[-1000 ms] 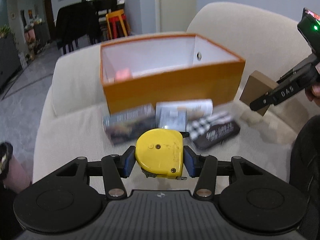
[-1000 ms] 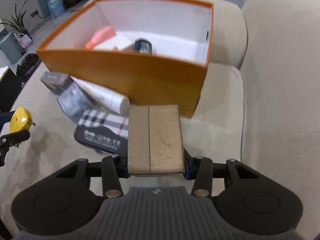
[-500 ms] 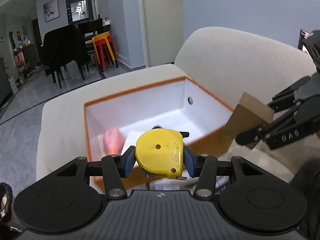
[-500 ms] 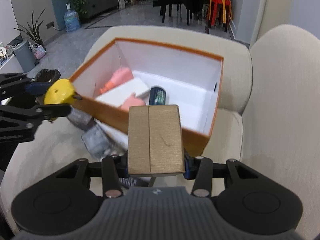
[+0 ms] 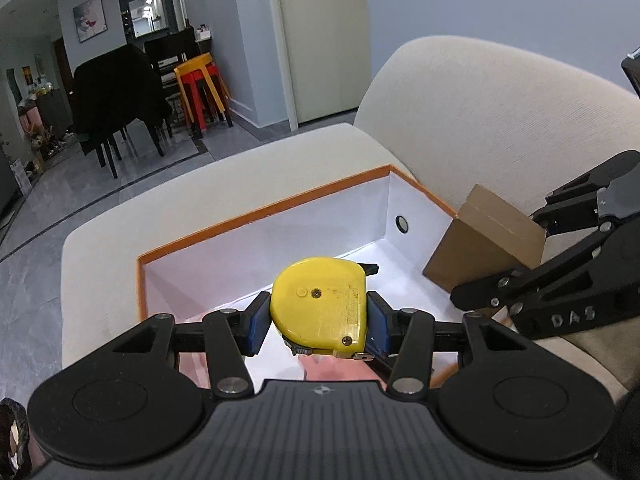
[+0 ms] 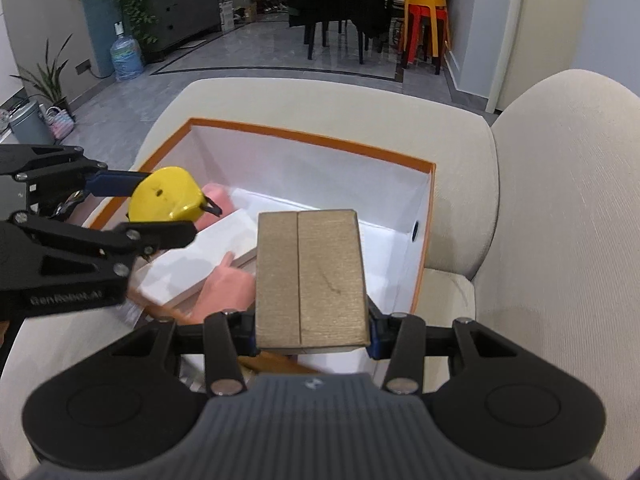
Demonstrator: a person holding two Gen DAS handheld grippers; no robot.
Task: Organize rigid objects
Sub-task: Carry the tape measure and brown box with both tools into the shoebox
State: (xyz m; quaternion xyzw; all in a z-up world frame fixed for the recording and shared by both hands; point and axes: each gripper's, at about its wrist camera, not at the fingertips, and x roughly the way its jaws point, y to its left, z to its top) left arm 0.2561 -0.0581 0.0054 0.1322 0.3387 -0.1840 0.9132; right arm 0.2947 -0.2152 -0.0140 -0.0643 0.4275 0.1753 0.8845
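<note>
Hovering over the orange box (image 6: 304, 142) on the sofa, the left gripper (image 5: 318, 314) clamps a yellow tape measure (image 5: 320, 304) while the right gripper (image 6: 312, 334) pinches a brown cardboard carton (image 6: 310, 276); a white box (image 6: 200, 264) and pink items already lie inside, so both held pieces remain to be dropped in.

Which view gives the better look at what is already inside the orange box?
The right wrist view: it looks down into the orange box and shows a flat white box and pink items. In the left wrist view the yellow tape measure hides most of the box floor.
</note>
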